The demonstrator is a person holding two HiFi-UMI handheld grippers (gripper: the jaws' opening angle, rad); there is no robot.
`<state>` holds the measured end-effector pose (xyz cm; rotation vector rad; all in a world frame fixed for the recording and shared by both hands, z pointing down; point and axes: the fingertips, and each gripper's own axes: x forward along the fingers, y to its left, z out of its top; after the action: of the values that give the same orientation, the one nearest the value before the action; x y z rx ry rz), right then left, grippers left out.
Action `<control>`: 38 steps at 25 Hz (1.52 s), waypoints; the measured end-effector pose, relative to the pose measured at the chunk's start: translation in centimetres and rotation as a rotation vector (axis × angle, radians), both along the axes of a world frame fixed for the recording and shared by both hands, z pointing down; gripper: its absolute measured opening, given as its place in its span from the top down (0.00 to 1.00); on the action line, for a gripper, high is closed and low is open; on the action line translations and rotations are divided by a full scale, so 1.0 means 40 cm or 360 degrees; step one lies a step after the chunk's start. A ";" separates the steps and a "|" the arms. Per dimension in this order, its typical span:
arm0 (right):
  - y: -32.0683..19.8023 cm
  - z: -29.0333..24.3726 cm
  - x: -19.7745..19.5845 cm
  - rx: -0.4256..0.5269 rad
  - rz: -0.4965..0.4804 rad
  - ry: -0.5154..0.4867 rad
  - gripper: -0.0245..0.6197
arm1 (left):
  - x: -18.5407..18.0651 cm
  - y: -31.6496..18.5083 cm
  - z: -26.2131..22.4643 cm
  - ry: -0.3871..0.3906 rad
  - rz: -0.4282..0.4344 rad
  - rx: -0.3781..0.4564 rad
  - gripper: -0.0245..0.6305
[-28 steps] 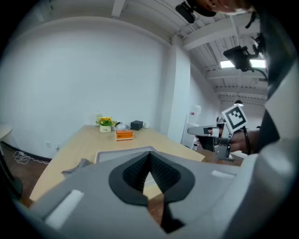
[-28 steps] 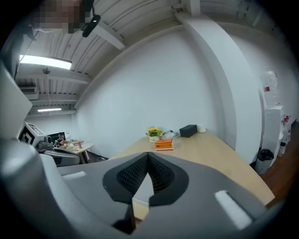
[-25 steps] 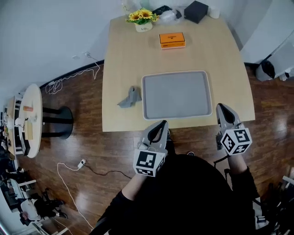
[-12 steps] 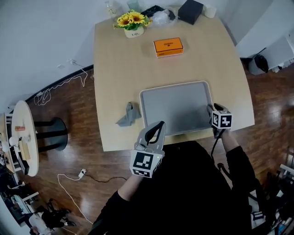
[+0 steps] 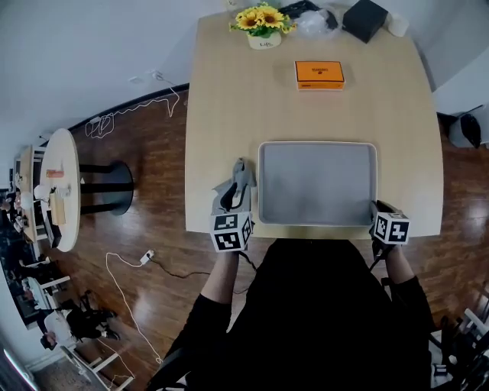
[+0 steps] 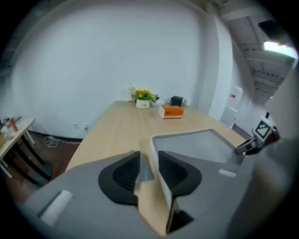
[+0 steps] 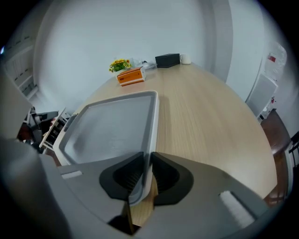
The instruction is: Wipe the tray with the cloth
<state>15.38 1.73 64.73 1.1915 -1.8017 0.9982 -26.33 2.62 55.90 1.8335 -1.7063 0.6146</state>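
Grey on grey: cloth (image 5: 242, 169) bunched in a small peak on the pale wooden table (image 5: 229, 99), just beside the left edge of the tray (image 5: 317, 183) and apart from its rim. Tray flat, long side across, close to the table's near edge.

Left claw (image 6: 148, 157) tilted down over the cloth. Jaws partway apart, just been opening. A fold of the cloth up between the two dark pads, nearer the left pad, with no squeeze to be seen. Tray's left rim running away just past the right pad.

Right claw (image 7: 147, 157) at the tray's near right corner, well away from the cloth on the far side of the tray. Narrow, just been closing, gripping the raised rim: one pad inside the tray wall, the other outside over the bare wood.

Beyond the tray, toward the far end of the table: an orange box (image 5: 319, 73) with dark print on its lid, too small to read. Yellow flowers (image 5: 262, 18) in a white pot (image 5: 262, 40) with a line of small lettering, also unreadable. A black box (image 5: 364, 18) at the far right corner, no label visible. Black-and-white square markers on the cube of each claw, no words.
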 end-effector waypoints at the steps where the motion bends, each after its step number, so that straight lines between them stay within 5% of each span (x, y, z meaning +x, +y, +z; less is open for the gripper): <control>1: 0.001 0.001 -0.003 0.0005 -0.0019 0.0010 0.87 | -0.044 0.002 0.041 -0.0030 -0.0062 -0.0070 0.76; 5: 0.001 0.001 -0.002 0.0002 -0.0068 0.0014 0.86 | -0.113 -0.011 0.150 -0.0142 -0.0075 -0.0304 0.63; 13: 0.006 0.001 -0.013 0.0002 -0.0072 -0.0050 0.85 | -0.065 -0.052 0.253 -0.0224 0.0124 -0.0588 0.62; 15: 0.007 0.000 -0.016 0.0010 -0.0068 -0.0049 0.85 | -0.070 -0.058 0.257 -0.0218 0.0084 -0.0587 0.75; 16: 0.008 -0.001 -0.017 0.0013 -0.0069 -0.0047 0.85 | -0.072 -0.062 0.246 -0.0199 0.0062 -0.0565 0.96; 19: 0.007 -0.003 -0.016 0.0019 -0.0073 -0.0048 0.85 | -0.050 -0.089 0.166 -0.0119 0.0046 -0.0425 0.96; 24: 0.008 -0.003 -0.013 0.0032 -0.0052 -0.0065 0.85 | 0.049 -0.197 0.064 -0.0113 0.0203 -0.0239 0.96; 29: 0.012 -0.010 -0.018 0.0048 -0.0053 -0.0069 0.85 | 0.112 -0.244 0.164 -0.0093 0.0286 -0.0428 0.96; 34: 0.013 -0.009 -0.025 0.0075 -0.0046 -0.0068 0.85 | 0.125 -0.274 0.196 -0.0166 0.0328 -0.0467 0.96; 38: 0.010 -0.009 -0.028 0.0103 -0.0056 -0.0070 0.85 | 0.229 -0.286 0.201 -0.0005 0.0361 -0.0509 0.96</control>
<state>14.26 2.14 64.36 1.1808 -1.8960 0.9595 -17.16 -8.81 63.92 1.8018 -1.3199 0.9254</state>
